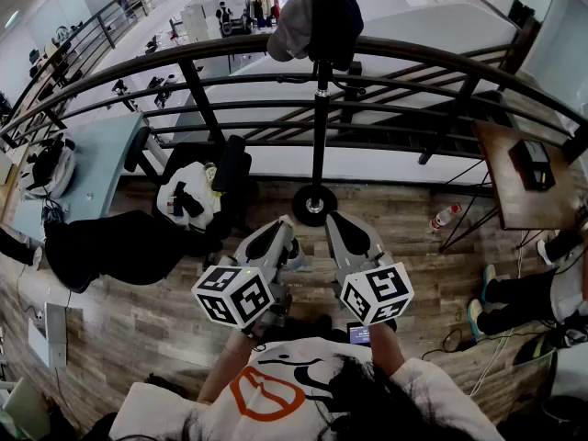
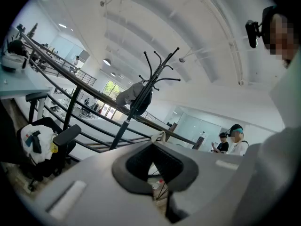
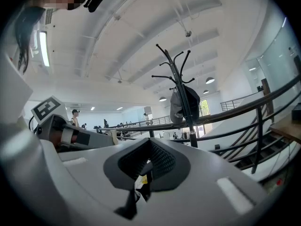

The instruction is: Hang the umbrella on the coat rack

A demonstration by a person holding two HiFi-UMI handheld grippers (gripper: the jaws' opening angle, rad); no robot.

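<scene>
Umbrella: can't pick one out for sure. A dark bundle hangs near the top of the black metal coat rack, next to a grey cap. It may be the umbrella, but it's too small to tell. Nothing umbrella-like is on the floor near the rack.

Left hand-held gripper: jaws together, nothing between them. Right hand-held gripper: jaws together too. A small yellowish scrap shows in the slit in the right gripper view, and I can't tell if it is pinched or lies behind. The two are side by side, near the person's chest, aimed at the rack's round base just beyond them.

Step, as a judgement: either the hang is done and the grippers are idle, or the pickup hasn't begun. If the second, the next move calls for finding the umbrella, opening one pair of jaws, and lifting it to a free hook high on the rack. The hooks sit well above the grippers, so it is a long reach up.

Room: grey-brown wood plank floor, on a mezzanine behind a curved black metal railing.
- Left: pale blue table and a black office chair with a white garment.
- Right: brown wooden table, with a plastic bottle lying on the floor near it.
- Far right: a seated person's legs.
</scene>
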